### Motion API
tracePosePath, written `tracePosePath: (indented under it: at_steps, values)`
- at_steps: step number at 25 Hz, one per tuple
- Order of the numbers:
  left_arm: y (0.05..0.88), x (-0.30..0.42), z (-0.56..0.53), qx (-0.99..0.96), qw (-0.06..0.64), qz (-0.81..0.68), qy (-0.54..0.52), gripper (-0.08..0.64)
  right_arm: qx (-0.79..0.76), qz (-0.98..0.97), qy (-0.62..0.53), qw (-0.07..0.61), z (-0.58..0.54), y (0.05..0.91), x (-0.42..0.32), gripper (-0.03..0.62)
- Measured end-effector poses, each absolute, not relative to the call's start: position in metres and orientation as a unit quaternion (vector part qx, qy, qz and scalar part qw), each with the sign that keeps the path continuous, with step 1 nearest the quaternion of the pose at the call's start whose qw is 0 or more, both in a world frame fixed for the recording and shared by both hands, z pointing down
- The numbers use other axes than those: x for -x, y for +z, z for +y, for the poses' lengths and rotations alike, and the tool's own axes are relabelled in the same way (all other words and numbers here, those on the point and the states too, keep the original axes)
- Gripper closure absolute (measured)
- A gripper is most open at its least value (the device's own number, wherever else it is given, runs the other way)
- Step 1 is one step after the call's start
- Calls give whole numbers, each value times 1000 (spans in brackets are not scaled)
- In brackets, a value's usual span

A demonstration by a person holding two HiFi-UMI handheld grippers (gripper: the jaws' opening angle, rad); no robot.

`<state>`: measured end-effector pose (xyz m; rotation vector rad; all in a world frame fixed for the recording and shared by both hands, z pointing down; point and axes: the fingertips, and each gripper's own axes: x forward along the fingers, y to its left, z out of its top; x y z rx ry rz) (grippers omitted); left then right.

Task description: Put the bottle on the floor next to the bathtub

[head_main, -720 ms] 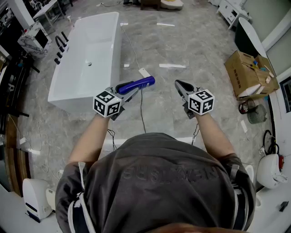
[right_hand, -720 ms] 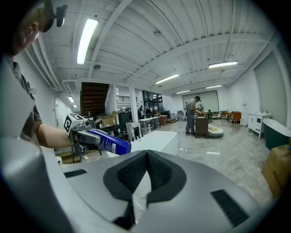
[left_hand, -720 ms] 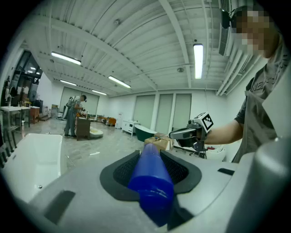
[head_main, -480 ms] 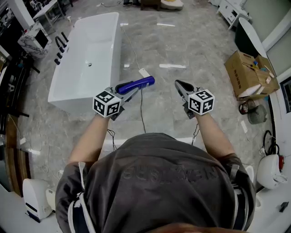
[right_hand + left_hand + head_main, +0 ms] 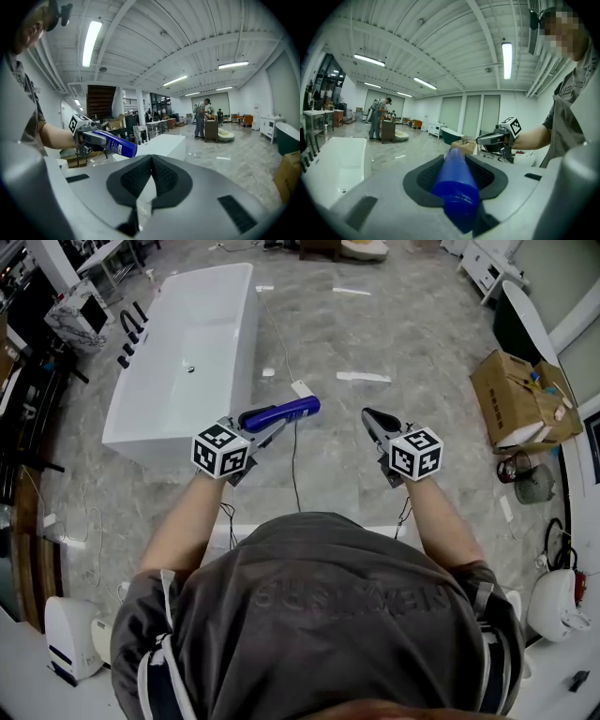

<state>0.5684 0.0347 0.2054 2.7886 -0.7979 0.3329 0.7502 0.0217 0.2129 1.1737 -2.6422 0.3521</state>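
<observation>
Head view, item by item.

Change: against the frames a moment ago, the white bathtub (image 5: 159, 448) and the cardboard box (image 5: 520, 399) sit slightly shifted in the picture, while both grippers keep the same place before the body. This reads as a small move of the head or body, not of the arms. The task is judged to be no further along: carrying continues, and nothing has been lowered.

Blue bottle (image 5: 281, 412): held lying roughly level, well above the marble floor (image 5: 337, 465), off the near right corner of the bathtub. It is not yet on the floor.

Left gripper (image 5: 265, 427): jaws closed on the blue bottle, the pads pressing its sides in the left gripper view.

Right gripper (image 5: 369, 415): jaws together with nothing between them, held idle beside the left.

Writing:
- The bottle carries a pale label patch in the right gripper view; the print is too small to read.
- The cardboard box has dark print on its side, not legible.
- The shirt back has faint tone-on-tone lettering, not legible.
- Each gripper cube bears black-and-white square markers only.
</observation>
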Motion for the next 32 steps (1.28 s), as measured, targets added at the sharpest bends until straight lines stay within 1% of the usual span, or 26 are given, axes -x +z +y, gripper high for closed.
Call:
tracePosePath:
  at_steps: [4,8,10,13,16,18,23,27,30,32]
  values:
    - [206,-579,38,-943,115,-286,123,425,-388,-906,129,108,19,223,-765,600]
    - [210,-583,40,-938,123,-297,126,425,-366,-914,123,127,16,242,-770,600]
    - [210,-572,37,-937,125,-300,126,425,-360,-915,126,129,9,248,-760,600]
    - [210,-531,29,-939,119,-298,127,425,-360,-915,130,129,-1,250,-725,600]
    - [212,-466,10,-941,114,-299,112,425,-365,-913,117,139,-13,251,-668,600]
    - [219,-408,-5,-944,108,-295,104,425,-371,-912,107,140,-25,253,-614,600]
    - [238,-217,-46,-948,88,-278,125,425,-392,-907,101,119,-57,265,-440,600]
    - [238,-76,-62,-946,102,-261,165,425,-415,-892,146,106,-59,272,-307,600]
    - [234,-2,-71,-945,112,-248,183,425,-417,-888,164,105,-57,263,-231,600]
    - [233,22,-77,-945,114,-244,188,425,-413,-888,168,110,-55,263,-206,600]
